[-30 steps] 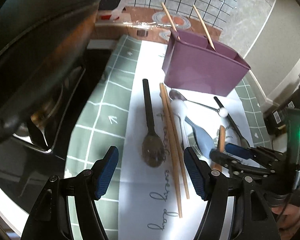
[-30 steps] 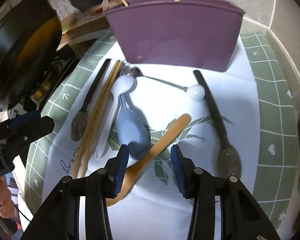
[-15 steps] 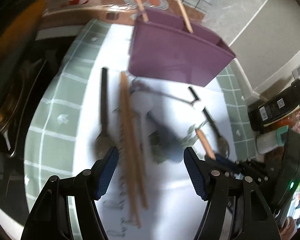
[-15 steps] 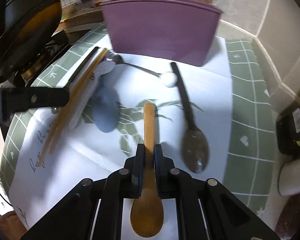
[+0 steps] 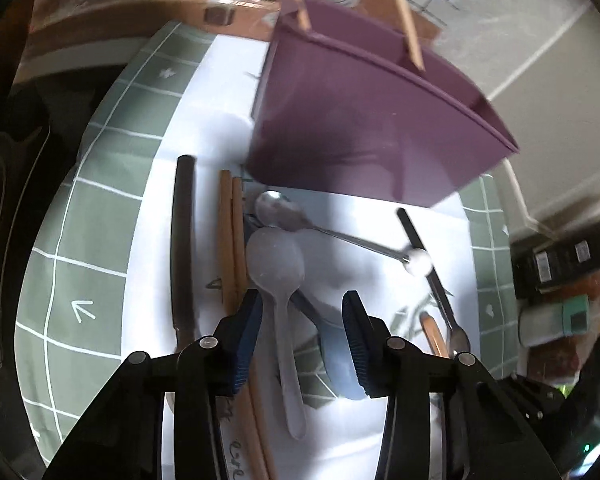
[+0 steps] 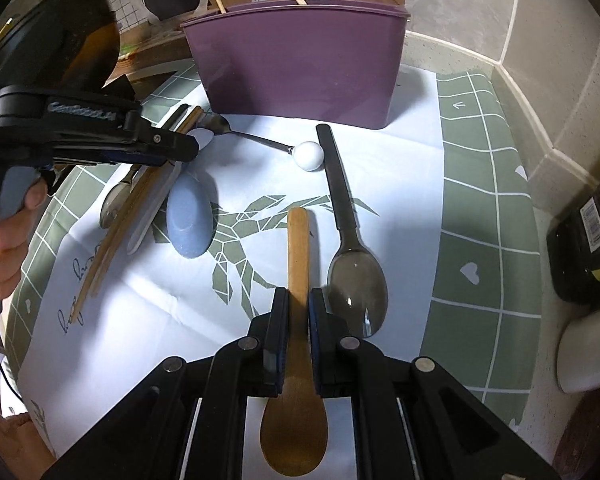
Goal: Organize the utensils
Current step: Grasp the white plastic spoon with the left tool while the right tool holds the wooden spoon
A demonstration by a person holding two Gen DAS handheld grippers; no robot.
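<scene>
Right wrist view: right gripper (image 6: 298, 312) angled steeply down, clamping wooden spoon (image 6: 296, 380) — left gripper (image 5: 302, 338) closing around white spoon (image 5: 280, 280).

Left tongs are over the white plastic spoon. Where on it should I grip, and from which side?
Grip the white plastic spoon on its narrow handle just below the bowl, coming from above, pads across the handle. It lies flat, handle toward the left tongs, whose jaws are closing around it. The chopsticks lie close on one side, so stay centred.

Before the upright purple caddy (image 6: 300, 68) lie a wooden spoon (image 6: 298, 320), a dark spoon (image 6: 352, 264), a white spoon (image 5: 280, 280), a blue spoon (image 6: 189, 216), and paired chopsticks (image 5: 232, 240).
</scene>
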